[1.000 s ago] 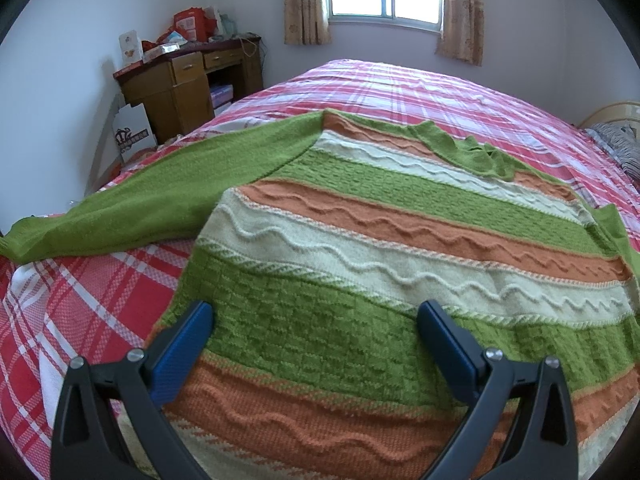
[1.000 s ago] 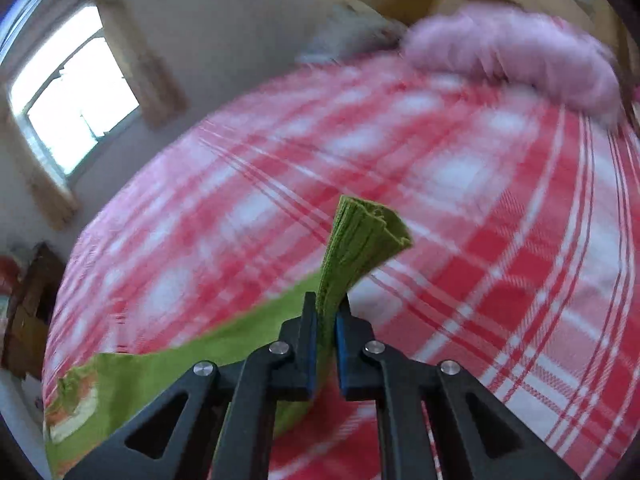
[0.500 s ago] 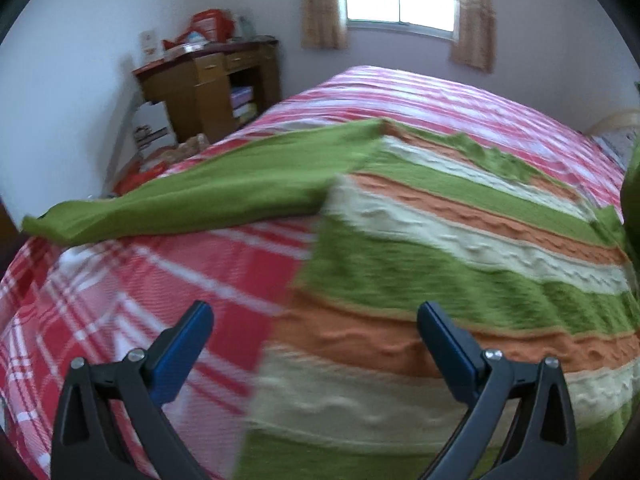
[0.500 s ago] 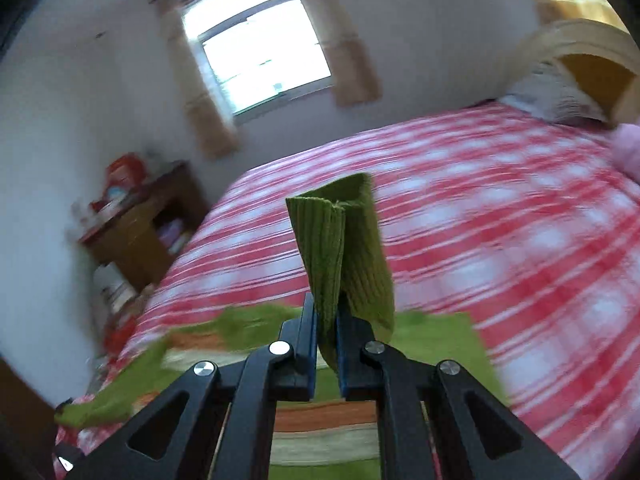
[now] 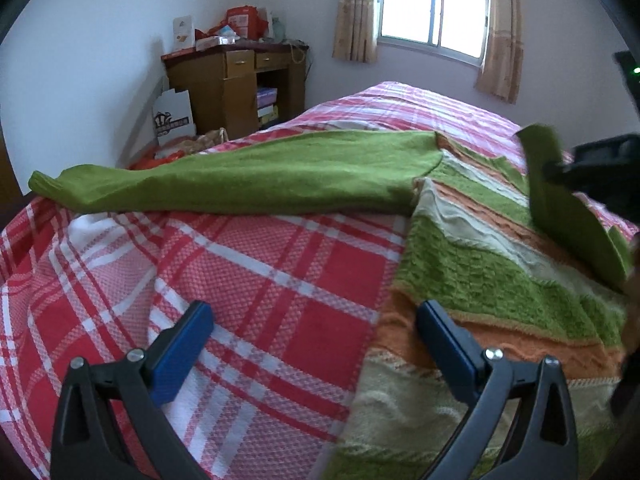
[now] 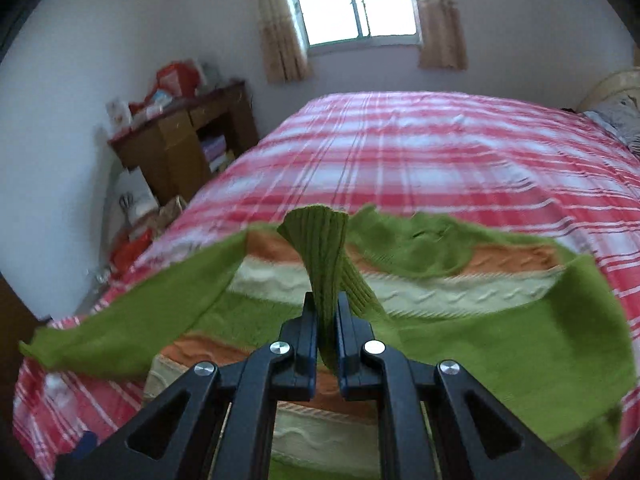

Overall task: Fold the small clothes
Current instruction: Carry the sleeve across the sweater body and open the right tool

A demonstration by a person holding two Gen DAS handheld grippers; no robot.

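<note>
Jaws of right gripper [image 6: 326, 316] clamped on green sleeve cuff [image 6: 320, 240] at frame centre, left gripper [image 5: 316, 328] gaping empty low in frame over sweater [image 5: 500, 280] spread on bed [image 5: 260, 272]; folding barely begun, other sleeve [image 5: 240, 180] still outstretched.

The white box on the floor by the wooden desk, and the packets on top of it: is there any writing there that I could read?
White box: a dark emblem and a dark band of print, too small to read.
White card on the desk: a small orange mark, no legible words.
Red packets: print blurred, unreadable.
Nothing else shows any writing.
</note>
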